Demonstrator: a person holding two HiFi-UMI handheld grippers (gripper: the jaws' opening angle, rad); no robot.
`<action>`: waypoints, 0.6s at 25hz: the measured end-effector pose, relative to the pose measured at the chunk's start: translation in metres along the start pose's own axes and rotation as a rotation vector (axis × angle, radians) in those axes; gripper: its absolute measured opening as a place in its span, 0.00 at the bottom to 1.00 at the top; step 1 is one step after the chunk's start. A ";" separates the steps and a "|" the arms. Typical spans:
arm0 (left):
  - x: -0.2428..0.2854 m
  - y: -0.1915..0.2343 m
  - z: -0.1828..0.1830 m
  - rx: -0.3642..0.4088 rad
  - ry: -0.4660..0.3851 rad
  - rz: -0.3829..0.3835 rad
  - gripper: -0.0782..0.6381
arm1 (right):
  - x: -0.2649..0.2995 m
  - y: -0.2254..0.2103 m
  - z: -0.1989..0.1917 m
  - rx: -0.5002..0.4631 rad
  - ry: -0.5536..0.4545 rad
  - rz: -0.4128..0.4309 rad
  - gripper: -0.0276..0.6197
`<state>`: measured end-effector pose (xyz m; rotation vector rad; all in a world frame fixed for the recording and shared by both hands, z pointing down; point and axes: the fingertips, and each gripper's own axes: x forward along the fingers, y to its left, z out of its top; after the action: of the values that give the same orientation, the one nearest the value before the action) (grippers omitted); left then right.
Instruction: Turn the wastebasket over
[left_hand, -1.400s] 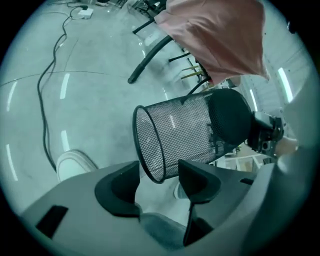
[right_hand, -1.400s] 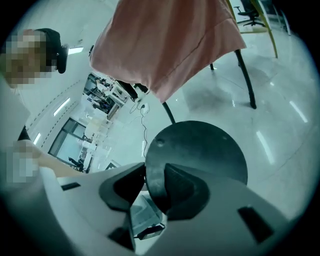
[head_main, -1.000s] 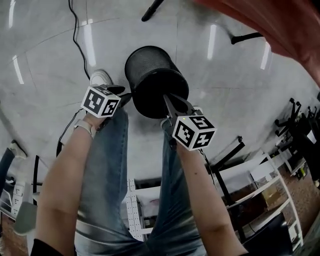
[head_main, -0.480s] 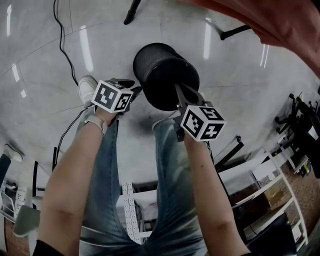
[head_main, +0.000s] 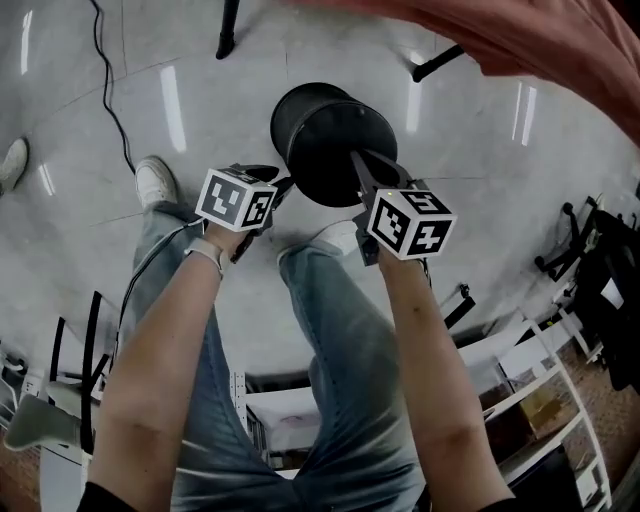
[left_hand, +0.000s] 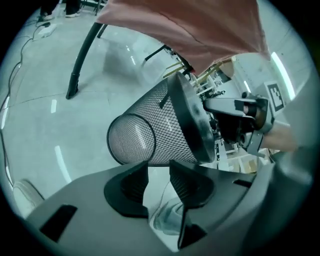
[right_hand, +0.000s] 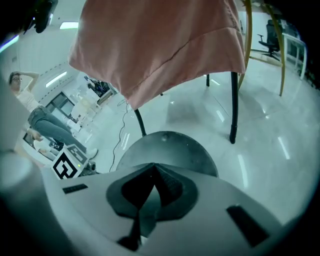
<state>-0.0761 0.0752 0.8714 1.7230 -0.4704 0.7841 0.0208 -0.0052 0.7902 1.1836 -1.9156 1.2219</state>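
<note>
The black mesh wastebasket (head_main: 325, 135) hangs tilted above the floor, wide mouth toward me and narrow closed bottom (left_hand: 131, 140) pointing away. My right gripper (head_main: 358, 162) is shut on its solid rim band (left_hand: 192, 117), and the dark rim (right_hand: 167, 150) shows just past the closed jaws of that gripper (right_hand: 154, 169). My left gripper (head_main: 282, 187) hovers at the basket's left side. Its jaws (left_hand: 159, 172) stand open with only floor and a shoe between them, just short of the mesh wall.
A pink cloth (head_main: 520, 40) hangs over a stand with black legs (head_main: 228, 30) straight ahead. A cable (head_main: 110, 90) trails across the glossy floor at the left. Below me are legs in jeans and white shoes (head_main: 155, 180). White shelving (head_main: 540, 390) stands at the lower right.
Both grippers and the basket have travelled together over the floor toward the stand with the pink cloth. The legs have stepped forward. The left gripper stays beside the basket.
</note>
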 end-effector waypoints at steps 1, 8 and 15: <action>-0.004 -0.004 0.000 -0.013 -0.015 0.002 0.30 | -0.006 0.001 0.004 0.003 -0.020 0.015 0.06; -0.077 -0.072 0.014 0.031 -0.109 -0.001 0.30 | -0.090 0.026 0.037 0.003 -0.135 0.085 0.06; -0.202 -0.184 0.096 0.304 -0.187 -0.124 0.30 | -0.206 0.094 0.103 0.089 -0.365 0.116 0.06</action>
<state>-0.0701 0.0210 0.5871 2.0998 -0.3791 0.6315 0.0282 -0.0037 0.5415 1.4397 -2.2406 1.2272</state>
